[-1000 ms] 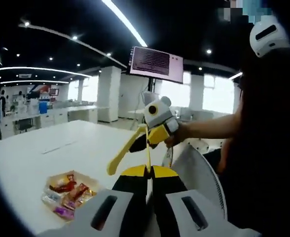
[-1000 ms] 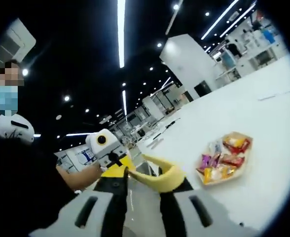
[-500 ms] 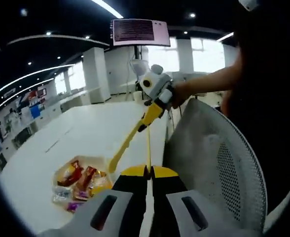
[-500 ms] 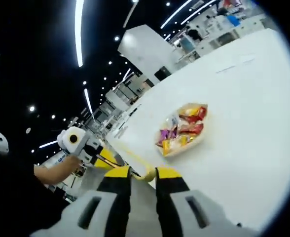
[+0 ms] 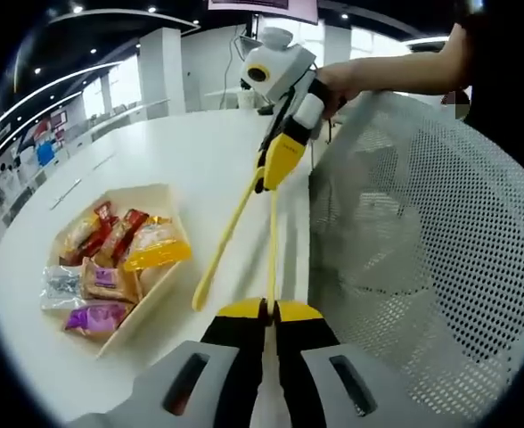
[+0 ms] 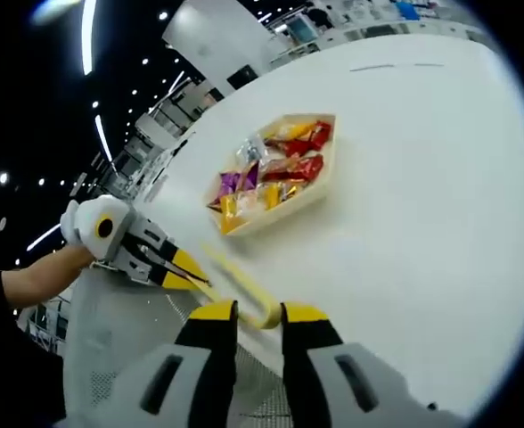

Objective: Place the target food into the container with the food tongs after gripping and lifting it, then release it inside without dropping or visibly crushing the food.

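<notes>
Yellow food tongs held between both grippers above a white worktop

Left gripper (image 5: 269,312) and right gripper (image 6: 259,314) fingers pinch the tongs (image 5: 244,218); wrapped snacks (image 6: 280,169) fill a paper tray (image 6: 326,178), beside a mesh chair (image 5: 405,232) in a bright open office.

Yellow food tongs (image 5: 235,227) (image 6: 235,285): long, thin, two arms, held in air over white table edge. One arm tip touches left gripper's yellow jaw tips; other arm angles toward tray.

Container (image 5: 159,290) (image 6: 320,183): shallow pale tray on table, upright, holding wrapped snacks (image 5: 110,267) (image 6: 271,169), red, yellow, purple, silver packets, piled loosely.
</notes>
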